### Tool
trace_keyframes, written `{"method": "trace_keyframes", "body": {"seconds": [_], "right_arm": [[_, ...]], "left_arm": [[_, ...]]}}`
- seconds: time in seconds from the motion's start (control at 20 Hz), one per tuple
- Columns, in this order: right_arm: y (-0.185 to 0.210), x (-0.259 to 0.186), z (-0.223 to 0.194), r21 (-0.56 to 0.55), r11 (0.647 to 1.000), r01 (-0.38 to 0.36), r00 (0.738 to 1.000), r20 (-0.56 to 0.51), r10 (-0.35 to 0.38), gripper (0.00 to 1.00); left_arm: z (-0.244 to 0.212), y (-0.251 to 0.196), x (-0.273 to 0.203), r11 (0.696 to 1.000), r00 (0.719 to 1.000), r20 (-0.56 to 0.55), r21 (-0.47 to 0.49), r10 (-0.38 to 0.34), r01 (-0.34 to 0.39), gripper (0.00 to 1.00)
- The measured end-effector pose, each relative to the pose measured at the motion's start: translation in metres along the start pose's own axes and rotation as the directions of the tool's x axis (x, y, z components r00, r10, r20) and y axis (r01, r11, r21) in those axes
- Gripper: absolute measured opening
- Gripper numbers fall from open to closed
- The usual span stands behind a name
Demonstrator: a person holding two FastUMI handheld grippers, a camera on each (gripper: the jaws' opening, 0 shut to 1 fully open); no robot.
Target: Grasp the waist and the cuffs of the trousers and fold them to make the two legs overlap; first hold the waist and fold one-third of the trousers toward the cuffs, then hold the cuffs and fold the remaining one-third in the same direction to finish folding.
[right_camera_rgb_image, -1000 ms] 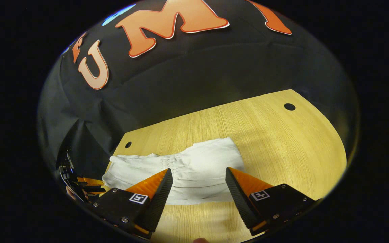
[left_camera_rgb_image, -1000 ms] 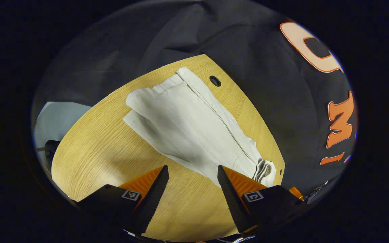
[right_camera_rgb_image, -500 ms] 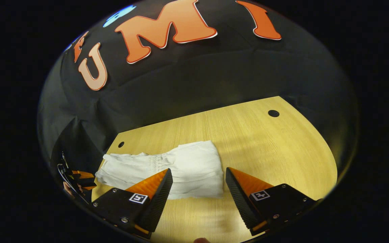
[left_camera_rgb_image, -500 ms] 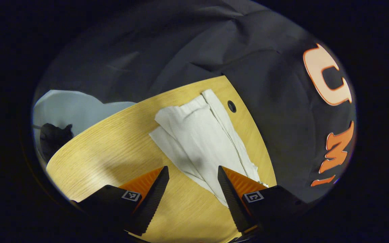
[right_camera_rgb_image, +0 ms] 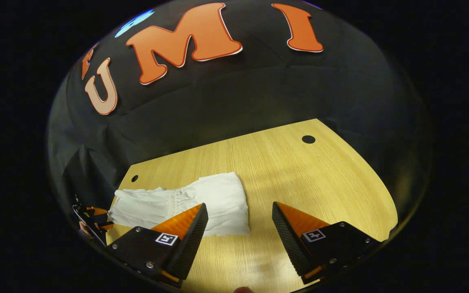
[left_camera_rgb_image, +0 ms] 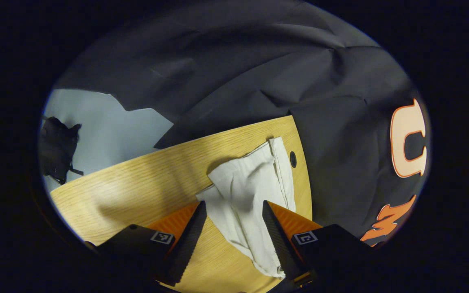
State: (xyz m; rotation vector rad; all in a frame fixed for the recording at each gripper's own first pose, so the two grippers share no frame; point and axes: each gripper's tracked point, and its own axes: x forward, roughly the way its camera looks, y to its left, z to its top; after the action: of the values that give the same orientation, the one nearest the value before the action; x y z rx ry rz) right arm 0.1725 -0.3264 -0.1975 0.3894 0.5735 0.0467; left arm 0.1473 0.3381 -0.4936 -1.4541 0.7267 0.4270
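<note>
The white trousers (left_camera_rgb_image: 247,191) lie folded in a long bundle on the wooden table (left_camera_rgb_image: 136,187), close to its far right edge. My left gripper (left_camera_rgb_image: 233,221) hovers open over the near part of the bundle, and cloth shows in the gap between its fingers without either finger pressing on it. In the right gripper view the trousers (right_camera_rgb_image: 202,199) rest left of centre, with the gathered waistband on top. My right gripper (right_camera_rgb_image: 238,217) is open over bare table (right_camera_rgb_image: 299,179), its left finger (right_camera_rgb_image: 185,224) overlapping the bundle's near edge. The left gripper (right_camera_rgb_image: 94,217) shows small at the far left.
Round cable holes sit in the tabletop, one (left_camera_rgb_image: 292,159) by the trousers, one (right_camera_rgb_image: 308,139) at the far right and one (right_camera_rgb_image: 134,178) at the far left. The booth's black cloth hangs right behind the table. A pale floor patch (left_camera_rgb_image: 96,130) with a dark object (left_camera_rgb_image: 57,146) lies at the left.
Both grippers have drawn back, still open. The trousers look smaller in both views: they slid down to between the fingers in the left gripper view and drifted left in the right gripper view.
</note>
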Motion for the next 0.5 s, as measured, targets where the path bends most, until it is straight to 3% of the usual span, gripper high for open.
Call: {"method": "trace_keyframes", "body": {"seconds": [0.2, 0.25, 0.4, 0.5], "right_arm": [[-0.003, -0.003, 0.001, 0.017, 1.0, 0.019, 1.0, 0.002, -0.019, 0.96], [-0.004, -0.004, 0.001, 0.018, 1.0, 0.023, 1.0, 0.001, -0.023, 0.96], [-0.004, -0.007, -0.005, 0.013, 0.999, 0.04, 0.999, -0.011, -0.04, 0.96], [-0.005, -0.01, -0.008, 0.01, 0.999, 0.053, 0.999, -0.01, -0.052, 0.96]], "left_arm": [[0.004, -0.011, 0.013, 0.999, 1.0, -0.001, 0.03, -0.025, 0.025, 0.79], [0.004, -0.007, 0.019, 0.999, 1.0, -0.002, 0.044, 0.003, -0.002, 0.72], [0.0, -0.003, 0.022, 0.999, 1.0, -0.003, 0.047, 0.022, -0.022, 0.31], [0.0, -0.003, 0.02, 0.999, 1.0, 0.006, 0.043, 0.023, -0.024, 0.15]]}}
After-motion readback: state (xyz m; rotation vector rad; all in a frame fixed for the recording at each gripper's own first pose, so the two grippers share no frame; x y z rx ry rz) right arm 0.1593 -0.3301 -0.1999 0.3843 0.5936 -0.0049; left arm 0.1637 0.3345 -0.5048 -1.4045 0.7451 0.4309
